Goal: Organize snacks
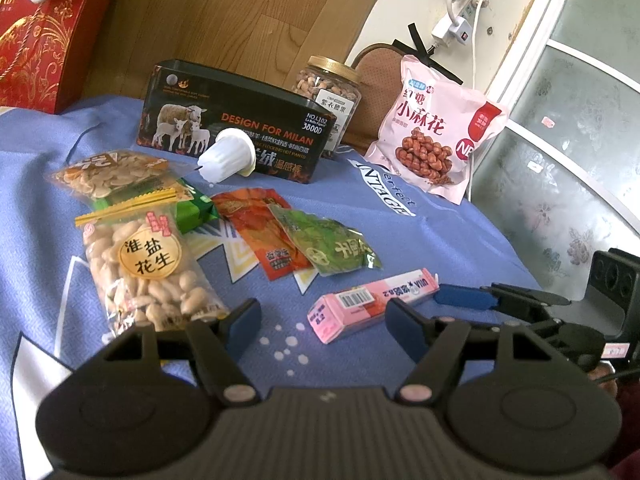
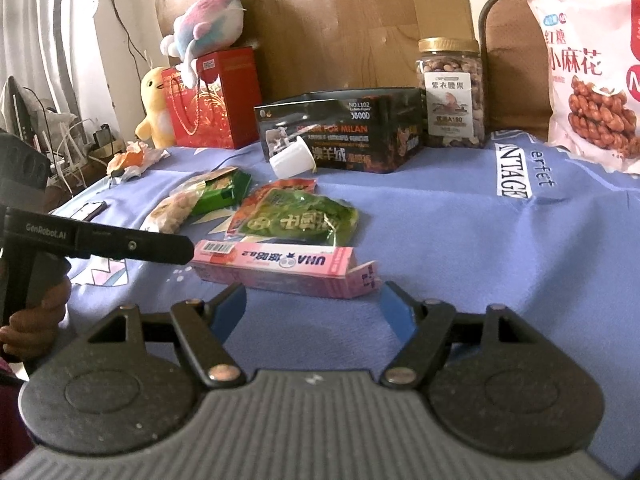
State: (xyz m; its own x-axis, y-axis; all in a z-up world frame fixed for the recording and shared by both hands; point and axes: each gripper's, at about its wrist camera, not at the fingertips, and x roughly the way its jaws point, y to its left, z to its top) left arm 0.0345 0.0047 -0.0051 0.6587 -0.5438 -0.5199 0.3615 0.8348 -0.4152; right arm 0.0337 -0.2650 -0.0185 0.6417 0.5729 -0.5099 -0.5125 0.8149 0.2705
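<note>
A pink candy box (image 1: 372, 304) lies flat on the blue cloth (image 1: 460, 232), one end flap open. My left gripper (image 1: 324, 328) stands open just short of its near end, pads off it. In the right wrist view the pink candy box (image 2: 280, 266) lies crosswise just ahead of my open right gripper (image 2: 314, 312). One finger of the left gripper (image 2: 160, 250) reaches the box's left end. A blue-padded finger of the right gripper (image 1: 464, 298) sits by the box's far end. A peanut bag (image 1: 148, 268), a red packet (image 1: 260, 228) and a green packet (image 1: 332, 244) lie beyond.
At the back stand a black tin box (image 1: 236, 128), open on top, a nut jar (image 1: 328, 92) and a pink bag of fried twists (image 1: 436, 132). A white cup (image 1: 228, 158) lies tipped against the tin. A red gift box (image 2: 216, 100) and plush toys (image 2: 208, 20) stand far left.
</note>
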